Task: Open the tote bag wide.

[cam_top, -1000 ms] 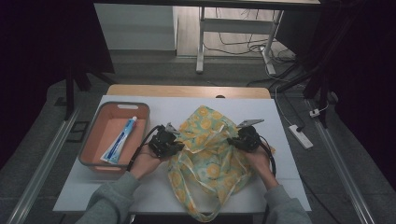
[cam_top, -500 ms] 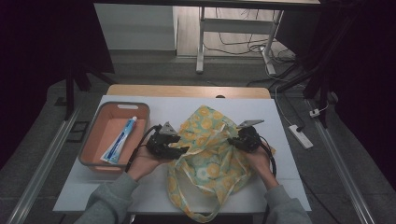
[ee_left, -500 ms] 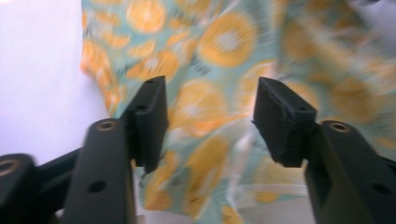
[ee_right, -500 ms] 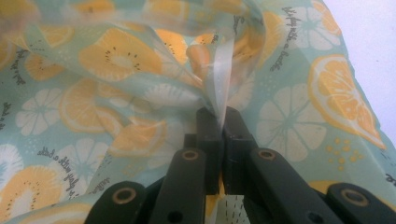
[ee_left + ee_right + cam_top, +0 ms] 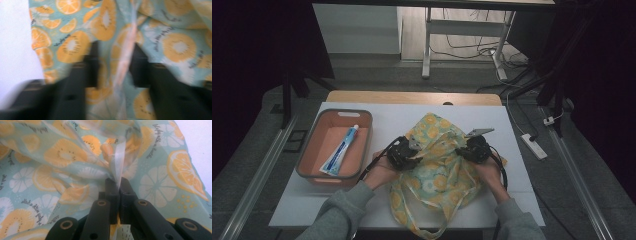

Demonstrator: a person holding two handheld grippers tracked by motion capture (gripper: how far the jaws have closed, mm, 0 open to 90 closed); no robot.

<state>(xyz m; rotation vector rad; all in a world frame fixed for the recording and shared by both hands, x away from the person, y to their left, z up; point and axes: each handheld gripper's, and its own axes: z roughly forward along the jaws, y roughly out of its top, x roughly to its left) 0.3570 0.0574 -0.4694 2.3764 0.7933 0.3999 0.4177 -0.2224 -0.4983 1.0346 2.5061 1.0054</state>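
My right gripper point(image 5: 117, 185) is clamped on a fold of the fruit-print bag point(image 5: 437, 165), which lies at the table's point(image 5: 522, 200) centre. My left gripper point(image 5: 113, 66) has just been closing, bag fabric between its jaws, gap showing, picture blurred. At the bag's nine o'clock sits the orange tray point(image 5: 314, 172) holding a toothpaste tube point(image 5: 341, 150)

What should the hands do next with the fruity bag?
Probably squeeze the left gripper onto the bag's edge. The right gripper already pinches the cloth. The left jaws, which have just been closing, stand apart around a fold. With both gripping, the bag could be pulled open.
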